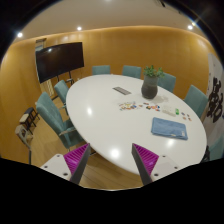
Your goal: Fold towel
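A blue towel [166,127] lies flat on the white round table [110,120], at the table's right side, well beyond my fingers. My gripper [111,160] is held high over the near edge of the table, open and empty, with its magenta pads [78,157] set wide apart. Nothing stands between the fingers.
A potted plant [150,83] stands at the table's middle back. Small coloured items [128,105] and a dark flat item [122,91] lie near it. Teal chairs [52,115] ring the table. A black screen [58,60] hangs on the wooden wall. Wooden floor shows below.
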The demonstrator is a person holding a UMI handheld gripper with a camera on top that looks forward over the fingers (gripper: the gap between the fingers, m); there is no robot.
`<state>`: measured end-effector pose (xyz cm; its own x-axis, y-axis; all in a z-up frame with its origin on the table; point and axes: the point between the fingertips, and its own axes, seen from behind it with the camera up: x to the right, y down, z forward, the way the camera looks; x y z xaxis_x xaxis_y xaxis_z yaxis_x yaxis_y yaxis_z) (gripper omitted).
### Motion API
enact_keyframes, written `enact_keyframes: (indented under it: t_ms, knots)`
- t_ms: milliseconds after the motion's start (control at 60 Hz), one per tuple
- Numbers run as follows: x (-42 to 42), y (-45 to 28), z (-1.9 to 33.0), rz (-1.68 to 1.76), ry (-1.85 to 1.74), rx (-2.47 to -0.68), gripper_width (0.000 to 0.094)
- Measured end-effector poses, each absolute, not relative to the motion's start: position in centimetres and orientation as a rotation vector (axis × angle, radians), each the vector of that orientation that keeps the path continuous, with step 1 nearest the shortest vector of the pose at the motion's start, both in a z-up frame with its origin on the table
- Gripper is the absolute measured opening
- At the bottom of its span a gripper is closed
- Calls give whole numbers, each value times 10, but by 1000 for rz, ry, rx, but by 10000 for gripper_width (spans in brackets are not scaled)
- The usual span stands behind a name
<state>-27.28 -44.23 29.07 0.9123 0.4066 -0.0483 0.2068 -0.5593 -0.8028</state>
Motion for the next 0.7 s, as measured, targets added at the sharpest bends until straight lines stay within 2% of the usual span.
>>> enact_keyframes:
  t_ms: [133, 183, 350, 700]
  knots:
    - [-258, -436, 265, 279, -421, -2238, 872]
    - [-245, -415, 238, 271, -413, -2261, 872]
    - [-191, -357, 177, 207, -344, -2333, 873]
    - [-112, -89, 69, 63, -154, -2255, 861]
